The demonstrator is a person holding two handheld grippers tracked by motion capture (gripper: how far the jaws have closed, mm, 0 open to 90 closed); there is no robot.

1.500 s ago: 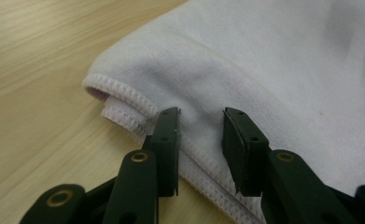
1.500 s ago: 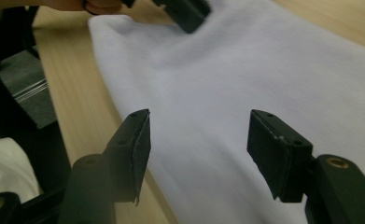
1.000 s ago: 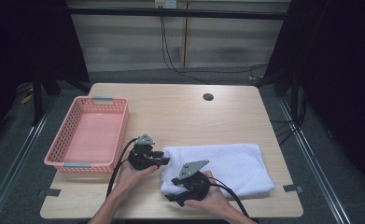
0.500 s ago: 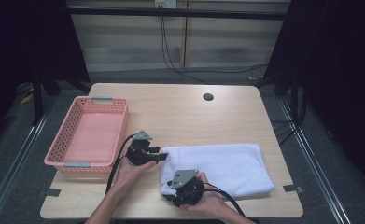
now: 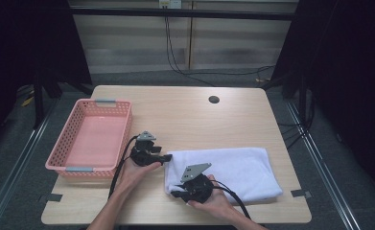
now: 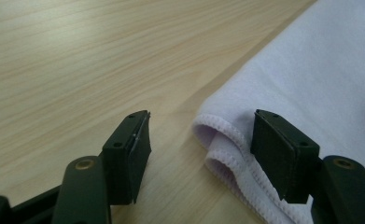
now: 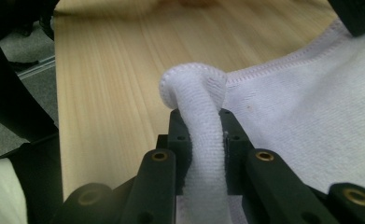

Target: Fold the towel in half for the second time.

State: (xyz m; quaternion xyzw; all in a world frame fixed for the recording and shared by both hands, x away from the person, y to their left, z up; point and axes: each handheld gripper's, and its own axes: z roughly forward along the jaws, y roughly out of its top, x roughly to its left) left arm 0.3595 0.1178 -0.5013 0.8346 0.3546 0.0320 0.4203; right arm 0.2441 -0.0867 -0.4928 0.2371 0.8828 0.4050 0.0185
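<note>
A folded white terry towel (image 5: 226, 172) lies on the right front part of the light wooden table (image 5: 185, 112), with its long side across the table. The right gripper (image 5: 176, 190) is at the front left corner of this towel, and in the right gripper view its jaws have just been closing and now pinch a rolled fold of the white cloth (image 7: 201, 126), which stands up between the two black pads as a thick loop. The left gripper (image 5: 167, 157) is at the back left corner of the towel. Its jaws have just been opening and now stand spread apart; in the left gripper view the stitched hem corner (image 6: 222, 140) lies between them, close to the right pad (image 6: 283, 154), while the left pad (image 6: 131, 154) is over bare wood. A pink plastic basket with perforated walls (image 5: 63, 143) stands at the left side of the table, just beside the left hand (image 5: 137, 168).
</note>
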